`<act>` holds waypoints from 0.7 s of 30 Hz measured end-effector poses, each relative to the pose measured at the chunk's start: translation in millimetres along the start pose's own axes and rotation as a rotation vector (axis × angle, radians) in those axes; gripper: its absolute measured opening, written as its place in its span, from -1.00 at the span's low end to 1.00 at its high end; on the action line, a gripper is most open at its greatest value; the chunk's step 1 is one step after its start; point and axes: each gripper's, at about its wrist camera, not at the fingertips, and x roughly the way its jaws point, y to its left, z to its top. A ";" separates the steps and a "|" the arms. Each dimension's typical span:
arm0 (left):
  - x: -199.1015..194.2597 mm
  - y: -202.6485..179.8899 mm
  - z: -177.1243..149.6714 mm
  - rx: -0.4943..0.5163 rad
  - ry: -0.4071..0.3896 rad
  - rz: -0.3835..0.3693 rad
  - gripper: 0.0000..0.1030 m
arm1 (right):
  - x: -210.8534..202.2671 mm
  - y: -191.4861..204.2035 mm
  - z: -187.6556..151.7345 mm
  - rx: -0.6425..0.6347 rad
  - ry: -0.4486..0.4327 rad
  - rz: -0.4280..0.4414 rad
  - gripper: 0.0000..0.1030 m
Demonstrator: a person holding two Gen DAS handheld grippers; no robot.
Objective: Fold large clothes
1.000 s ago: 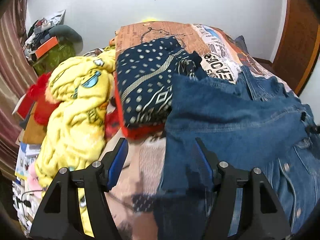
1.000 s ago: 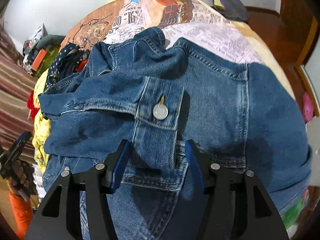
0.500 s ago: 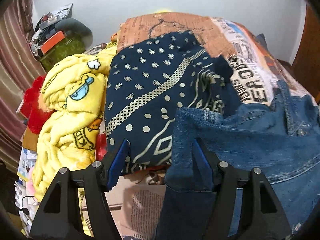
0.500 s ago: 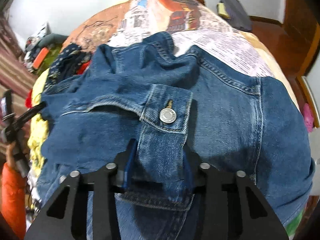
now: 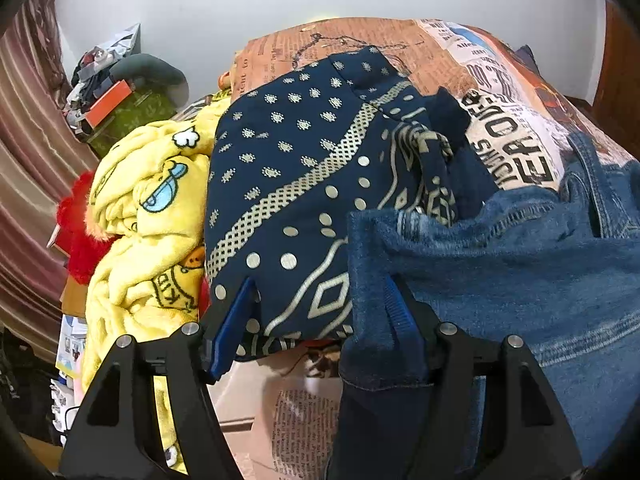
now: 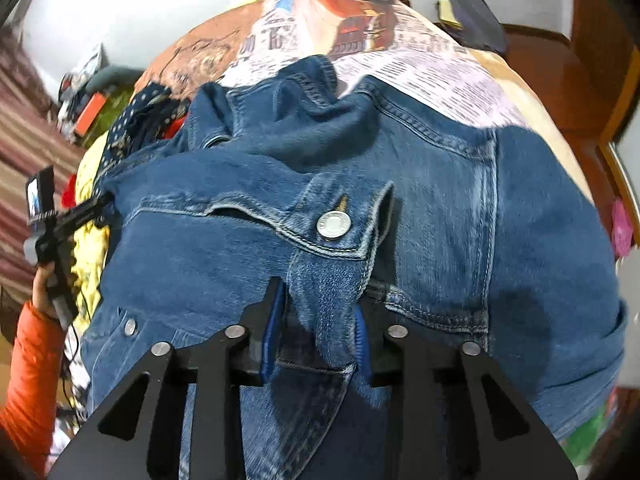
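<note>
A blue denim jacket lies spread on the bed, its sleeve folded across the body. My right gripper is shut on the sleeve cuff, just below its silver button. My left gripper is open at the jacket's left edge; the denim fold lies against its right finger, and the left finger is over a navy patterned cloth. The left gripper also shows in the right wrist view, held by a hand in an orange sleeve.
A navy patterned garment and a yellow cartoon blanket are piled left of the jacket. The newspaper-print bedsheet shows behind. Clutter sits by the curtain at far left. A wooden door is at right.
My right gripper has closed on the sleeve cuff and lifted it slightly. My left gripper has moved forward to the jacket's left edge, still open.
</note>
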 end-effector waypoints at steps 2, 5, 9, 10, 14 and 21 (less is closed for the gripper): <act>-4.4 0.9 -2.5 0.008 0.009 -0.029 0.28 | -3.0 -2.1 -0.9 0.018 -0.022 0.001 -0.32; -18.3 1.3 -6.3 0.009 0.014 -0.091 0.28 | -10.6 -0.3 -2.6 0.009 -0.029 -0.046 -0.11; -49.0 -5.3 -7.5 0.021 -0.028 -0.151 0.28 | -26.5 -0.1 -3.4 -0.008 -0.052 -0.068 -0.07; -57.7 -8.7 -6.5 0.031 -0.043 -0.162 0.28 | -33.5 -0.8 -3.3 -0.003 -0.064 -0.084 -0.07; -94.5 -30.5 -1.0 0.085 -0.109 -0.222 0.29 | -62.3 -9.4 -6.3 0.021 -0.144 -0.112 -0.07; -144.5 -87.1 4.6 0.175 -0.205 -0.343 0.40 | -119.5 -53.9 -25.5 0.158 -0.244 -0.166 -0.06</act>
